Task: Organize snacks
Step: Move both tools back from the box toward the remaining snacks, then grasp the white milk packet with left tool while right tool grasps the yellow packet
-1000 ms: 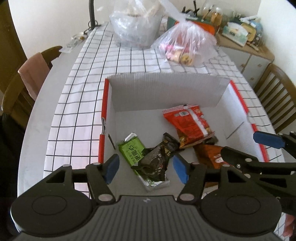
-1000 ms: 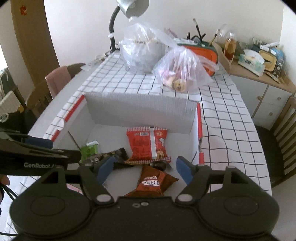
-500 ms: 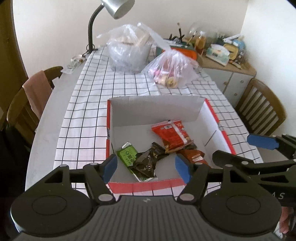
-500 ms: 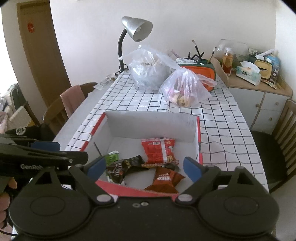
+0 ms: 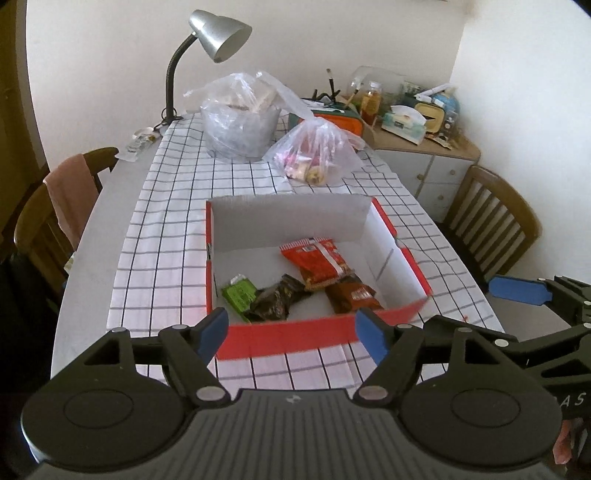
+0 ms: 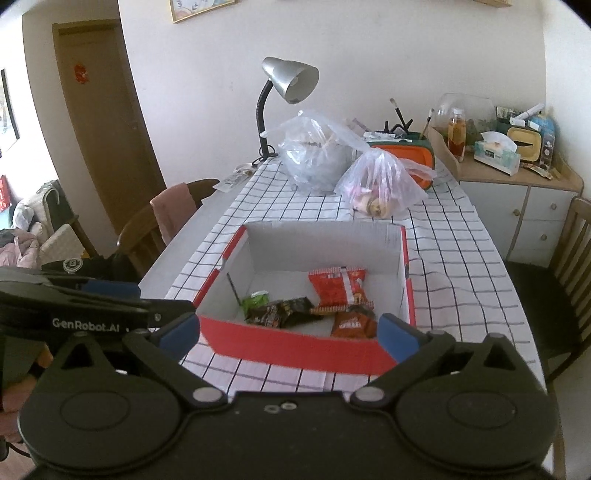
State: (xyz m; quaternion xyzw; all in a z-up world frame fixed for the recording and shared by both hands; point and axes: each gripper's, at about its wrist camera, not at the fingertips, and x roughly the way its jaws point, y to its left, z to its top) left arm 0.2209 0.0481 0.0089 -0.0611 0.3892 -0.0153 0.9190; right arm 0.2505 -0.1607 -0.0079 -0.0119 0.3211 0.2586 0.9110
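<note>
Checked-cloth surface (image 5: 173,236) carries the red-and-white box (image 5: 280,338) holding four snack packets (image 5: 314,258). Left hand-held gripper (image 5: 291,330) and right hand-held gripper (image 6: 290,330), both empty, are opening. Risk: snagging the near wall tips the box.

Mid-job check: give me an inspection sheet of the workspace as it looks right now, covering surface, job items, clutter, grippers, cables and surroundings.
Surface: table with a checked cloth over most of it.
Job's things: open red box on the cloth, holding a red packet, a green packet, a dark packet and a brown packet.
Clutter: two plastic bags, large and small, beyond the box; an orange container behind them.
Grippers: left gripper and right gripper both opening, nothing between the jaws, both short of the box's near wall.
Cables: nothing seen.
Surroundings: desk lamp, cabinet with odds and ends, chair on each side, door.
</note>
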